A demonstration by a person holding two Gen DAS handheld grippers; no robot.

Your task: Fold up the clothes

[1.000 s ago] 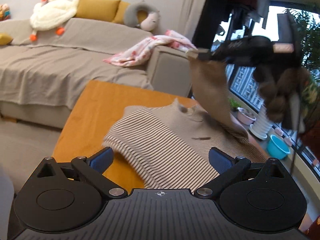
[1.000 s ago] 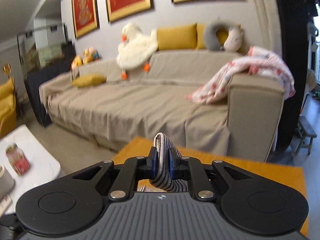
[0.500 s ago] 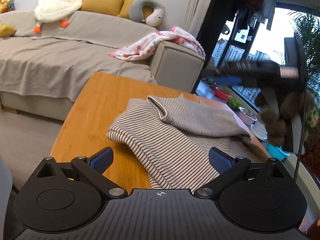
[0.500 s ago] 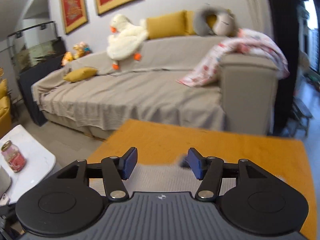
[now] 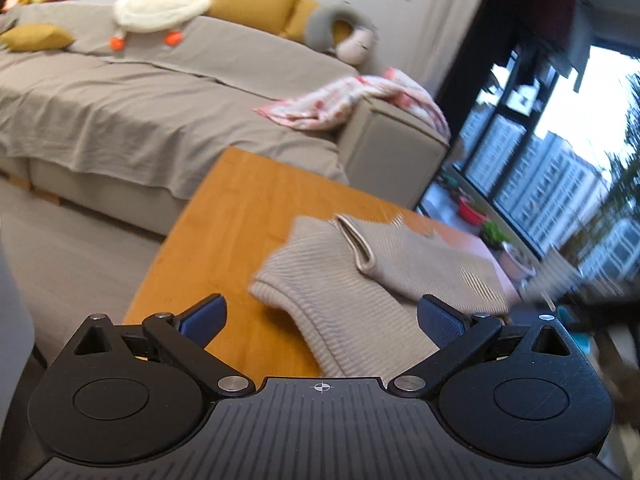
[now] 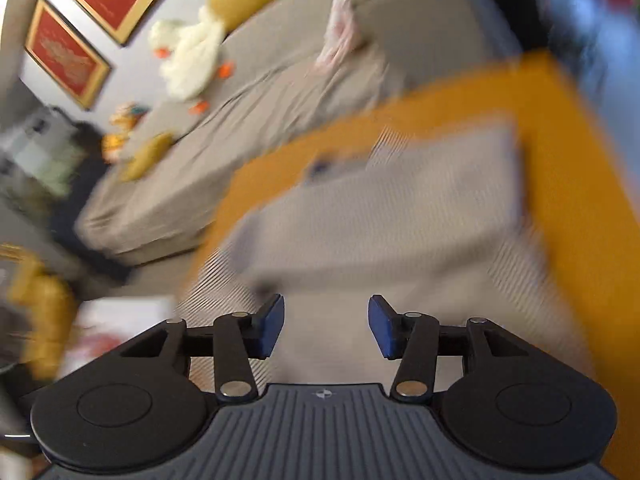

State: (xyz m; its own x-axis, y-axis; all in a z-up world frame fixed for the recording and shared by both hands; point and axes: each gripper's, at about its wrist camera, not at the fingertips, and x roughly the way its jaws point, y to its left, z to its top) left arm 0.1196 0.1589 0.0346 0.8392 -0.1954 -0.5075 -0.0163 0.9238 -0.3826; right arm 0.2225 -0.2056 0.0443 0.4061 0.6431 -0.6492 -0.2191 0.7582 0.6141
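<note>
Between folds: one sleeve laid over, both our grippers free.

The striped sweater point(image 5: 360, 280) lies on the near right part of the orange table point(image 5: 240, 208), a sleeve folded across its body. Our left gripper point(image 5: 320, 316) hovers wide open at the near hem, gripping nothing. Our right gripper point(image 6: 326, 326) has its jaws partly apart, just narrowing, nothing between them, above the blurred cloth. Next, we judge, we need a clean pinch on an unfolded edge.

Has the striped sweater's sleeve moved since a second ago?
Yes. The sleeve, then held up toward the window in the left wrist view, now lies folded across the sweater on the orange table.
</note>
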